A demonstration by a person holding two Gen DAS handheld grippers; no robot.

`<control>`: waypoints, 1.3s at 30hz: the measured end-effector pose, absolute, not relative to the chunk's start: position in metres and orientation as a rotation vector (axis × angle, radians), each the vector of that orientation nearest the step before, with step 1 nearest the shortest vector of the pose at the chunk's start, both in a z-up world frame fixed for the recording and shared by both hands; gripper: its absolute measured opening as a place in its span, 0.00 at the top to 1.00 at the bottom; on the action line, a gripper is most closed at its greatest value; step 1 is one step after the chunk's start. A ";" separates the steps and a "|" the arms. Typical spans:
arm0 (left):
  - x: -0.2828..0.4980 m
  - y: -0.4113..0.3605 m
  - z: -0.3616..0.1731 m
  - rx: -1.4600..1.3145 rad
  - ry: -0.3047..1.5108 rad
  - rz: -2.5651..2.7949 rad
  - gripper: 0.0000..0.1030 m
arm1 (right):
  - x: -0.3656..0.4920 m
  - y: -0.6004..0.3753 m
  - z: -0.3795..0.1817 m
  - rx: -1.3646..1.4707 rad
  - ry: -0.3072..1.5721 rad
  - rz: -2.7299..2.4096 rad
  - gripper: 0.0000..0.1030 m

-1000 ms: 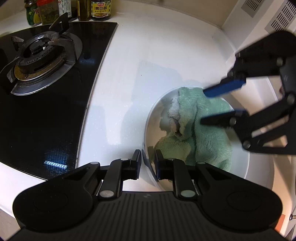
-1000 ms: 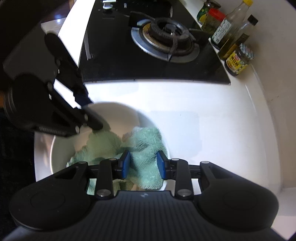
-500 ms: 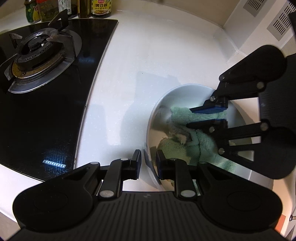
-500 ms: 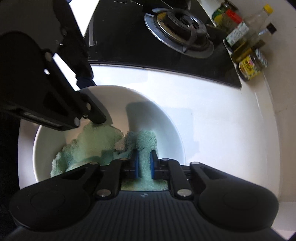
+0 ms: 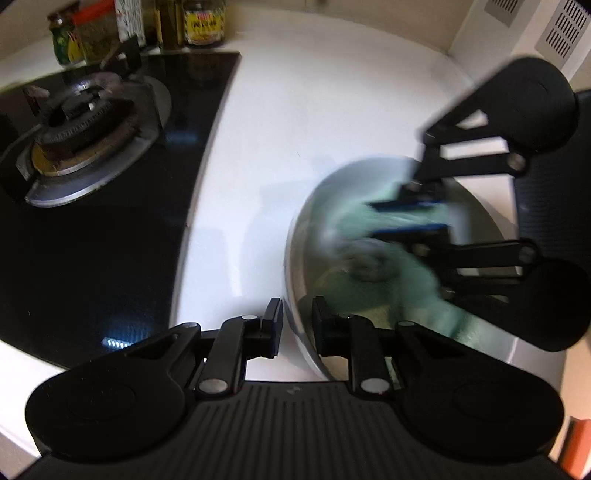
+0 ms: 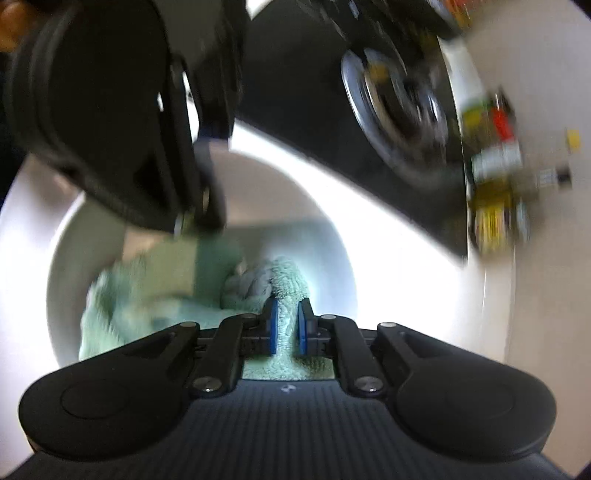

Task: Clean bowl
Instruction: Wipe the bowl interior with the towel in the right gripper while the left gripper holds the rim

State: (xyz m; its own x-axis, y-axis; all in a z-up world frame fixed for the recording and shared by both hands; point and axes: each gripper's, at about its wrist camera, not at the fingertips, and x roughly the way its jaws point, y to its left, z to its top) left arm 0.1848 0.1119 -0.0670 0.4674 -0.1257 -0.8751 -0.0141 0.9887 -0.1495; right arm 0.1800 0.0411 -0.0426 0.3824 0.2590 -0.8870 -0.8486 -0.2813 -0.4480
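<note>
A white bowl [image 5: 306, 229] sits tilted on the white counter, with a green cloth [image 5: 402, 266] inside it. My left gripper [image 5: 297, 321] is shut on the bowl's near rim. My right gripper [image 6: 286, 325] is shut on a fold of the green cloth [image 6: 284, 284] inside the bowl [image 6: 332, 243]. It shows in the left wrist view [image 5: 410, 218] over the bowl's far side. The left gripper's body [image 6: 122, 122] fills the upper left of the right wrist view. Both views are motion-blurred.
A black gas hob [image 5: 110, 206] with a burner [image 5: 88, 125] lies left of the bowl. Sauce jars and bottles [image 5: 203, 22] stand along the back wall. A white wall with vents [image 5: 554, 33] is at the far right.
The right gripper has swung the cloth across the bowl's inside and rolled sideways. The bowl has tilted up more in the left gripper's hold.
</note>
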 end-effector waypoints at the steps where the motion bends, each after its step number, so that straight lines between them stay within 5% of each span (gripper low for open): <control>1: 0.189 0.112 -0.067 -0.137 1.066 -0.078 0.75 | 0.181 0.041 -0.042 -1.471 0.613 1.151 0.92; 8: 0.213 0.098 -0.067 -0.091 1.026 -0.154 0.66 | 0.189 0.028 -0.026 -1.216 1.053 1.048 0.91; 13: 0.224 0.088 -0.069 -0.068 1.031 -0.169 0.62 | 0.186 0.014 -0.017 -0.930 1.132 1.157 0.91; 21: 0.217 0.117 -0.053 -0.168 1.094 -0.171 0.81 | 0.202 -0.020 0.000 -0.595 0.960 1.012 0.91; 29: 0.187 0.143 -0.051 -0.343 1.153 -0.128 0.81 | 0.189 0.000 0.027 -0.920 0.579 1.230 0.91; 34: 0.184 0.135 -0.061 -0.311 1.181 -0.140 0.81 | 0.167 0.030 -0.010 -1.295 0.416 1.467 0.92; 39: 0.182 0.134 -0.061 -0.244 1.160 -0.123 0.78 | 0.171 0.050 -0.028 -1.326 0.348 1.400 0.93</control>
State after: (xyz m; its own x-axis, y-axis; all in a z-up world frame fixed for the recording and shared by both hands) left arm 0.1818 0.1343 -0.0614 0.3966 -0.2213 -0.8909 -0.0296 0.9669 -0.2534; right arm 0.1711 0.0503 -0.0280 0.2528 0.4950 -0.8313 -0.8270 -0.3354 -0.4512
